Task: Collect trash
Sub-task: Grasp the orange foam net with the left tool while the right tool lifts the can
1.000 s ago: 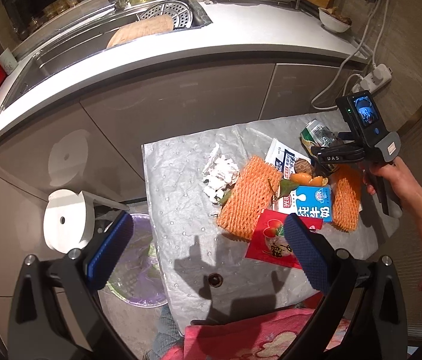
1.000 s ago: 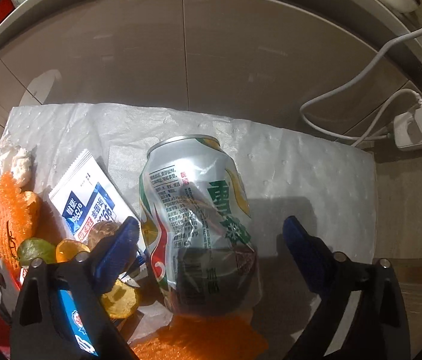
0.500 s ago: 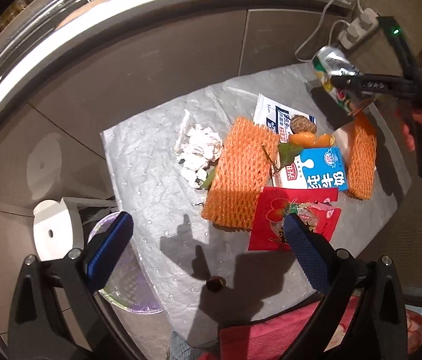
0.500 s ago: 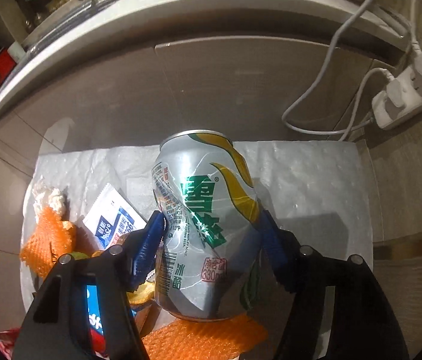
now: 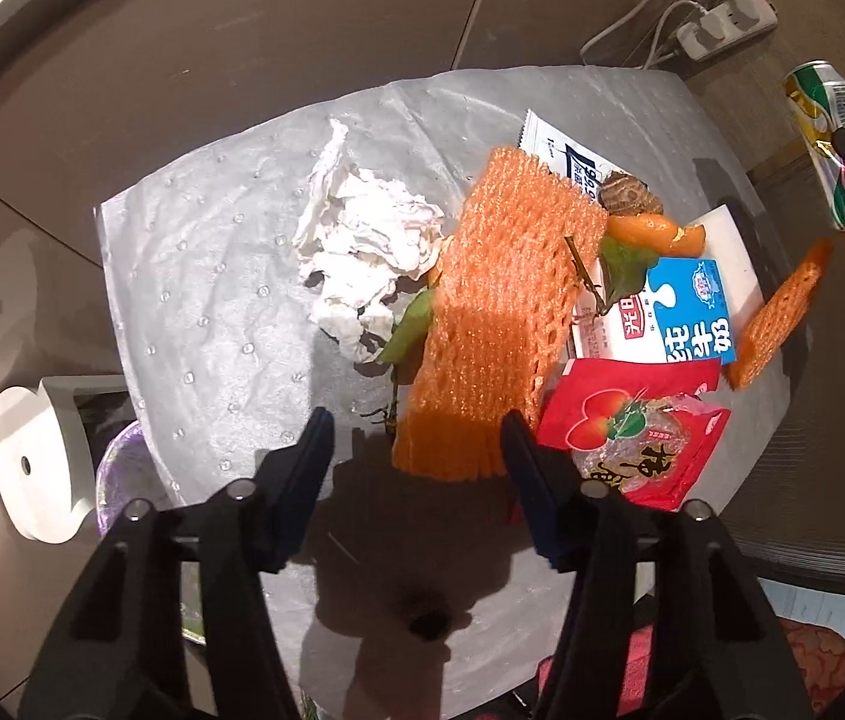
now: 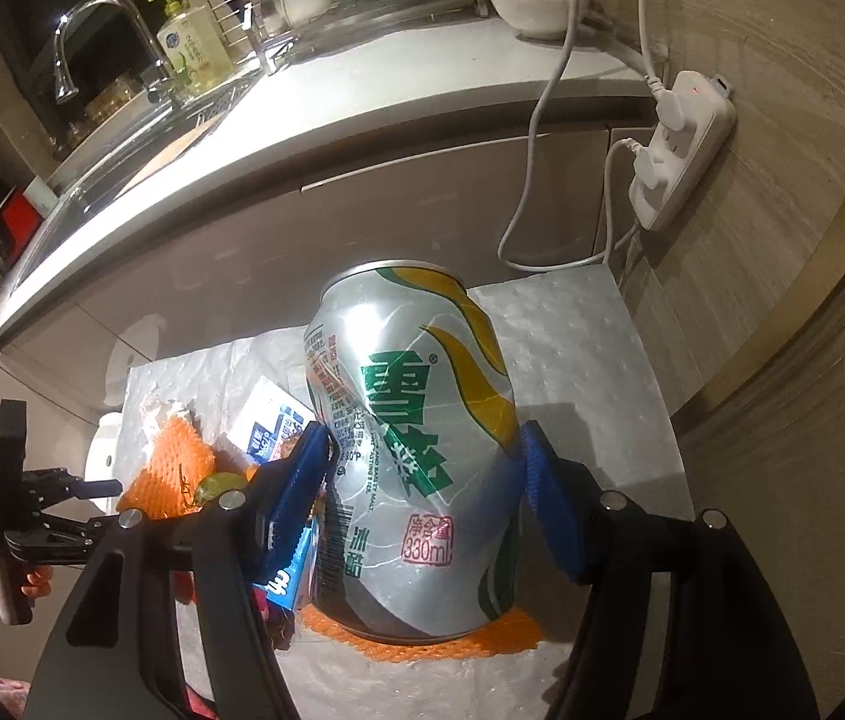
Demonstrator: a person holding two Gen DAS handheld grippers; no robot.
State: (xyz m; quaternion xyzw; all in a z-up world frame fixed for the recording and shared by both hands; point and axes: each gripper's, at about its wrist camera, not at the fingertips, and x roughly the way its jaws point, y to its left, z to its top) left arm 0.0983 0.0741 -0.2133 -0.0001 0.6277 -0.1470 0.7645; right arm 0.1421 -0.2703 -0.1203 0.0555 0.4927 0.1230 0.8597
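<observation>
My right gripper (image 6: 422,462) is shut on a dented silver and green drink can (image 6: 416,450), held above the table's right edge; the left wrist view shows the can (image 5: 830,144) in the air. My left gripper (image 5: 416,438) points down over the silver-covered table (image 5: 194,276), its jaws closing. The lower edge of a large orange foam net (image 5: 500,312) lies between them, and the pads do not press it. Beside the net lie a crumpled tissue (image 5: 368,246), a blue milk carton (image 5: 686,312), a red snack packet (image 5: 632,432), orange peel (image 5: 656,234) and a second foam net (image 5: 782,312).
Grey cabinet fronts stand behind the table under a counter with a sink tap (image 6: 92,36) and a dish rack. A white power strip (image 5: 728,24) with cables lies at the back right. A purple-lined bin (image 5: 122,480) and a white round fixture (image 5: 32,462) sit left of the table.
The left gripper has come down close over the orange net and its jaws have narrowed. The right gripper has shut on the can and lifted it off the table.
</observation>
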